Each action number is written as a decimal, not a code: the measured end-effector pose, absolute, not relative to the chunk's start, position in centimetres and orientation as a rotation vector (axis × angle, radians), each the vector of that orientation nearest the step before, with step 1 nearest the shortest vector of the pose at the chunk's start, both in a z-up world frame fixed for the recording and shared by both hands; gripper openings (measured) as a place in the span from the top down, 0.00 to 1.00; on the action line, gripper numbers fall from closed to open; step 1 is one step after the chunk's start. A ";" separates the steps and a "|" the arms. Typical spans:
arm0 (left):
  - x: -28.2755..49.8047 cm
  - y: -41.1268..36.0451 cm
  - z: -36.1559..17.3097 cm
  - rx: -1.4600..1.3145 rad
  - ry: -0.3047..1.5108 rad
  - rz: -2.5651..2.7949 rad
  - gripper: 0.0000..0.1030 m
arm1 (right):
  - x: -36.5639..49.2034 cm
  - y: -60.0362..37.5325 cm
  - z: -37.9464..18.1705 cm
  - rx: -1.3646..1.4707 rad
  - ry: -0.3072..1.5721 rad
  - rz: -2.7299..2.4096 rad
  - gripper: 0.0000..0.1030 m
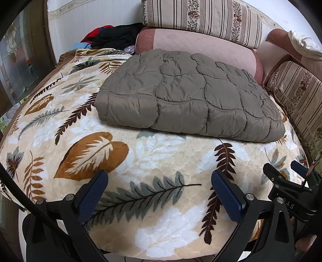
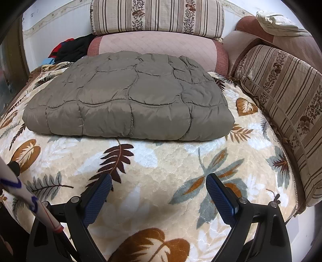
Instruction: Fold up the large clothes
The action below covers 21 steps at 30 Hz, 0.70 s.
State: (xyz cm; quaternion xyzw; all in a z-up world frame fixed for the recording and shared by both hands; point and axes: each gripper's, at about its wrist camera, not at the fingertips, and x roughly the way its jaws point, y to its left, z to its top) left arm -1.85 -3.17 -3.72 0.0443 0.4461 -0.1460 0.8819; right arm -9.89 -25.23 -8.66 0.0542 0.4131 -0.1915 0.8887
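A grey-brown quilted padded garment [image 1: 187, 96] [image 2: 128, 104] lies folded into a thick rectangle on a leaf-patterned blanket [image 1: 151, 161] [image 2: 165, 161]. My left gripper [image 1: 159, 181] is open over the blanket, well short of the garment's near edge, with nothing between its blue pads. My right gripper [image 2: 159, 185] is also open and empty, likewise back from the garment. Part of the right gripper [image 1: 291, 181] shows at the right edge of the left wrist view.
A striped floral cushion [image 2: 157, 18] and a pink quilted bolster [image 2: 157, 46] lie behind the garment. Another striped cushion [image 2: 285, 96] lines the right side. A pile of dark and red clothes [image 1: 114, 38] sits at the back left. A white strap with blue marks [image 2: 30, 201] crosses the lower left.
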 end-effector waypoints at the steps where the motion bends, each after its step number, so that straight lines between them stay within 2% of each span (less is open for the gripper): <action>1: -1.8 -3.1 -3.8 0.092 0.930 -0.304 0.01 | -9.9 -25.2 -8.7 0.113 0.858 -0.398 0.06; 21: -1.5 -3.0 -4.4 0.091 0.951 -0.304 0.01 | -9.9 -25.2 -8.8 0.112 0.858 -0.391 0.06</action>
